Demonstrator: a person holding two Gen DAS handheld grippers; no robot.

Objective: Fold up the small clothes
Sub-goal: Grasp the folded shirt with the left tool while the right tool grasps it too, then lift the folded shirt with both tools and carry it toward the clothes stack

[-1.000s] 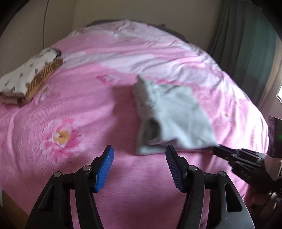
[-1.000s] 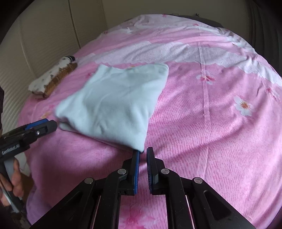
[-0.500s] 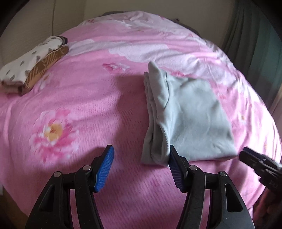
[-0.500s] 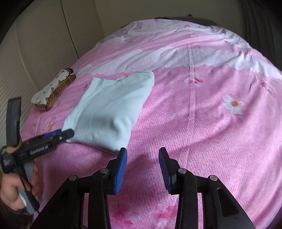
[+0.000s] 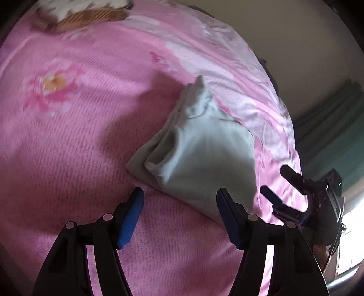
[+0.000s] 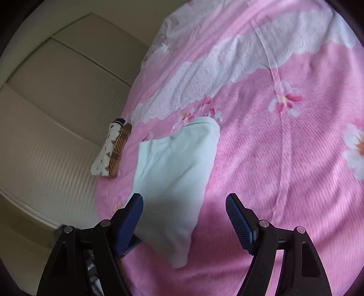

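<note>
A folded pale mint garment [image 5: 204, 154] lies flat on the pink flowered bedspread [image 5: 68, 148]. My left gripper [image 5: 179, 216] hovers just short of the garment's near edge; its jaws are opening and nothing is pinched between the blue pads. In the right wrist view the same garment [image 6: 175, 177] runs between the fingers of my right gripper [image 6: 184, 225], whose jaws are opening wide, with the pads off the cloth. The right gripper [image 5: 284, 189] also shows at the right of the left wrist view, beside the garment's corner.
A folded pile of white patterned and brown striped clothes [image 6: 111, 152] sits near the bed's edge by the beige panelled wall [image 6: 56, 102]; the same pile [image 5: 86, 11] shows at the top of the left wrist view. A dark green curtain [image 5: 336, 136] hangs at the right.
The right gripper went from shut at the garment's corner to wide open and slid sideways along the cloth. The left gripper rolled and dipped closer to the garment's near edge.
</note>
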